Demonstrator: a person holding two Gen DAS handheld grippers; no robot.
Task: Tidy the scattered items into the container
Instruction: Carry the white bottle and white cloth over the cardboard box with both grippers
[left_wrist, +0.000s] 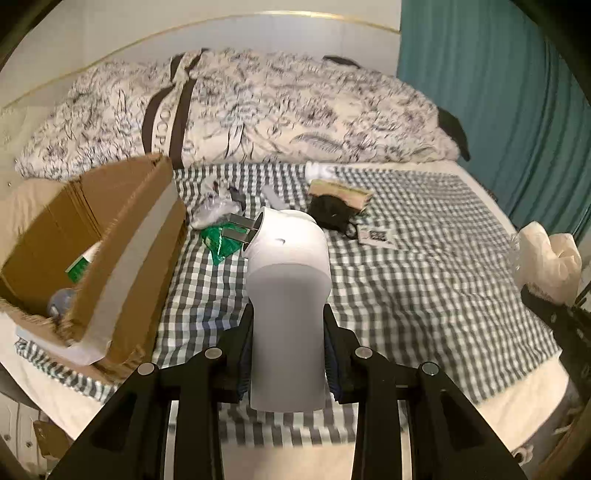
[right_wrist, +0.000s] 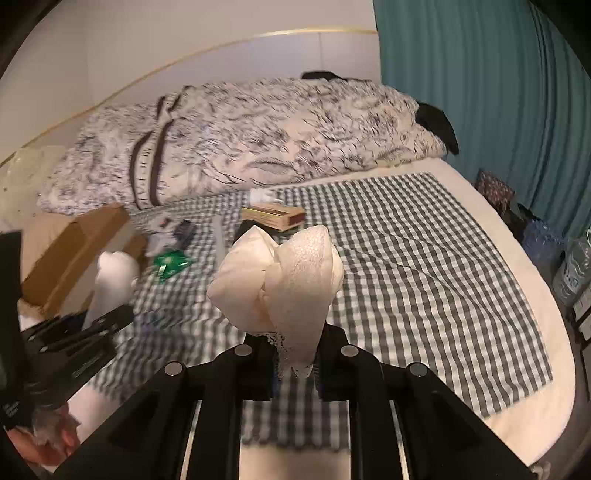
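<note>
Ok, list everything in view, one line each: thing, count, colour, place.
cardboard box: one, brown, left on the bed, items inside.
checked cloth: one, grey-white, spread over the bed.
duvet: one, white floral, bunched behind.
curtain: one, teal, right.
green packet: one, on the cloth beside the box.
flat box: one, tan, far on the cloth.
black bundle: one, mid cloth.
white plug adapter: one, in the left gripper.
cream lace cloth: one, in the right gripper.
</note>
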